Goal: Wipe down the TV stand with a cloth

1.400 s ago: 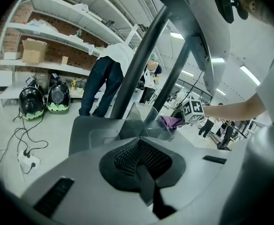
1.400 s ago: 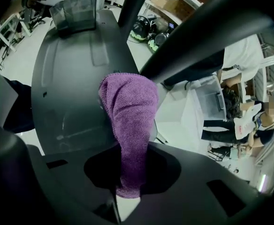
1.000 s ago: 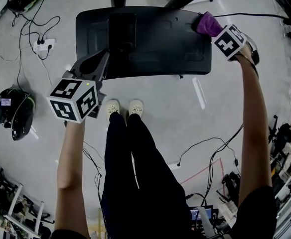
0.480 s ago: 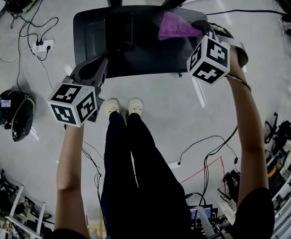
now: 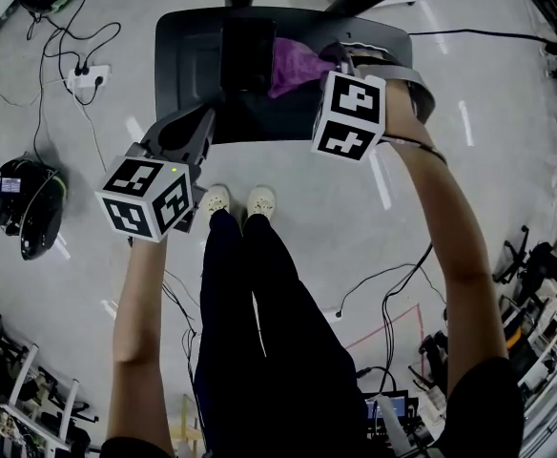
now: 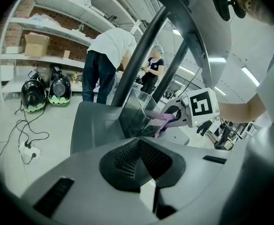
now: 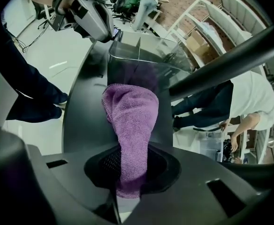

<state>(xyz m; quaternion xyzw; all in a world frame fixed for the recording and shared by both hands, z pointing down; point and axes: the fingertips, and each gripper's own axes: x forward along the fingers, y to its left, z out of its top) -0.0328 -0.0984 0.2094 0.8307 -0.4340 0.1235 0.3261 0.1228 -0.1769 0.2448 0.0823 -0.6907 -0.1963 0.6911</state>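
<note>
- Cloth [image 5: 293, 65], purple, lies on the dark TV stand [image 5: 188, 74] in the head view, near the stand's middle, beside its central column. The right gripper [image 5: 328, 60] reaches over the stand's right half and meets the cloth. The left gripper [image 5: 202, 122] sits at the stand's front edge, left of the cloth.
- Left gripper view: the left gripper [image 6: 141, 161] has its jaws together with nothing between them. Beyond them are the TV stand [image 6: 95, 121] and the cloth [image 6: 163, 118] on its top.
- Right gripper view: the right gripper [image 7: 130, 182] has its jaws clamped on the cloth [image 7: 132, 116], which drapes forward onto the top of the TV stand [image 7: 85, 121].
</note>
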